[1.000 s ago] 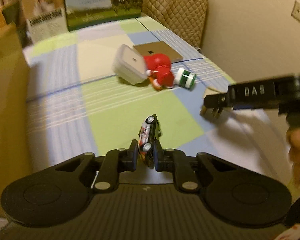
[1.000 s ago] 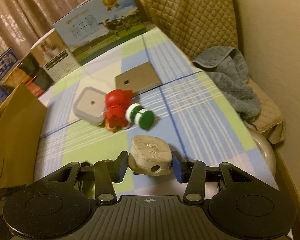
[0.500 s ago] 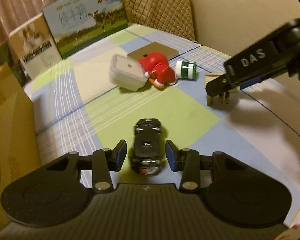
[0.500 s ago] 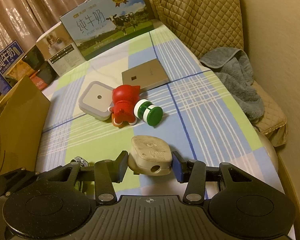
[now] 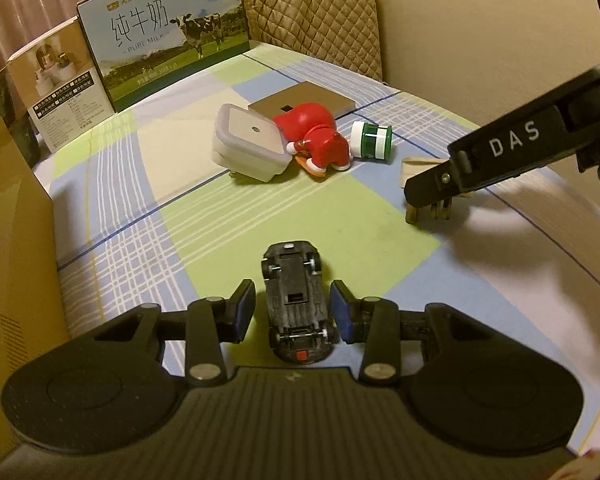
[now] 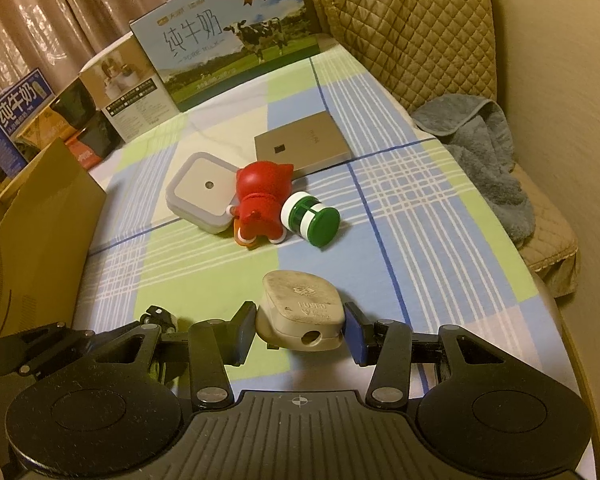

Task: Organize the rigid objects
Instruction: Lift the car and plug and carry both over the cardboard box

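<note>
A checked sheet filled both views, and mid-frame on it a white square container, a red figurine and a green-and-white jar lay bunched together. At lower centre the right gripper clenched a beige plug. The left gripper, its jaws just closing, bracketed an upturned toy car, the pads seemingly clear of its sides.

Toy car upside down; beige plug (upright).
</note>
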Motion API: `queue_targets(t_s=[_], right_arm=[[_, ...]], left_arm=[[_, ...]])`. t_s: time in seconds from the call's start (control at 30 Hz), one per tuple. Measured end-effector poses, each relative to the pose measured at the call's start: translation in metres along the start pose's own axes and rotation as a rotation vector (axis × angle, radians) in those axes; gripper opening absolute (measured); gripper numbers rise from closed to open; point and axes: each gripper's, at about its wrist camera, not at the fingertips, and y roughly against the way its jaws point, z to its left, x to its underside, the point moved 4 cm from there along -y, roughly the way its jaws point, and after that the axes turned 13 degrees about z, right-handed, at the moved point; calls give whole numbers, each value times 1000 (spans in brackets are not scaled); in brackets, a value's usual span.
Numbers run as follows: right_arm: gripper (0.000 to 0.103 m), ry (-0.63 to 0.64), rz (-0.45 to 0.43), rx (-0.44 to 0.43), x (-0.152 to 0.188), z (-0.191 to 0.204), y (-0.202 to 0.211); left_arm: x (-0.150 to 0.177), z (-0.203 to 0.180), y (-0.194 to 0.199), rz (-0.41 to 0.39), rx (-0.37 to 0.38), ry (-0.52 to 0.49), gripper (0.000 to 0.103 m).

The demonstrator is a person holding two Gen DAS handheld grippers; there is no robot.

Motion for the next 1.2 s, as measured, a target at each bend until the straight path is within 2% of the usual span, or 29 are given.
queue_targets(t_s=[0.07,0.23,0.43,0.63,0.83,1.2], right_arm=[[43,5,3,-3,0,1,-1],[43,18,3,-2,1,4,-1],[43,35,-22,-5,2,7,4],[43,37,-62,-18,3,11,15],[43,44,-68,-29,21,29,39],[43,193,-169,5,43,89,105]], left_arm=[[-1,1,-1,8,1,17,26],[-1,2,1,26,-5,73,25],[4,1,19,8,3,135,25],[7,4,53,-27,1,177,25],[14,16,90,-46,-5,219,25],[36,42,165,-99,-12,307,25]])
